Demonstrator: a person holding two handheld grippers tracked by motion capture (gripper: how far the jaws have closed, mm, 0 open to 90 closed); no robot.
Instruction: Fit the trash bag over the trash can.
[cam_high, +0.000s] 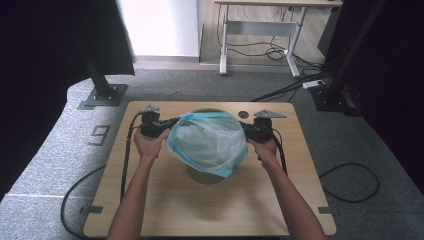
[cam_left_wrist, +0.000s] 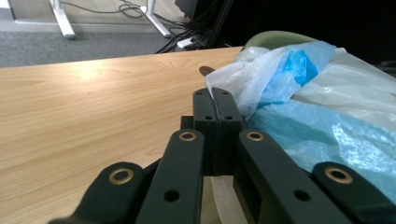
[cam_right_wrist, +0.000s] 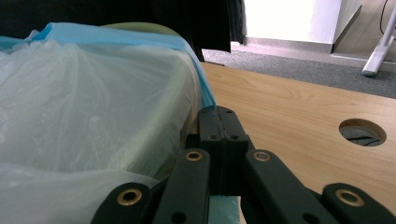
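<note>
Left gripper (cam_high: 167, 124): held in the left hand (cam_high: 148, 141), jaws pressed together, pointing right toward the scene's middle. Right gripper (cam_high: 245, 128): held in the right hand (cam_high: 263, 145), jaws pressed together, pointing left. Forearms: both bare, entering from the near edge, angled inward and extended far. Grippers level with each other, well apart.

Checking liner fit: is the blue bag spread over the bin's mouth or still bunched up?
Spread. The blue bag is stretched across the top of the green bin, pulled between the left gripper and right gripper, both shut on its edges.
</note>
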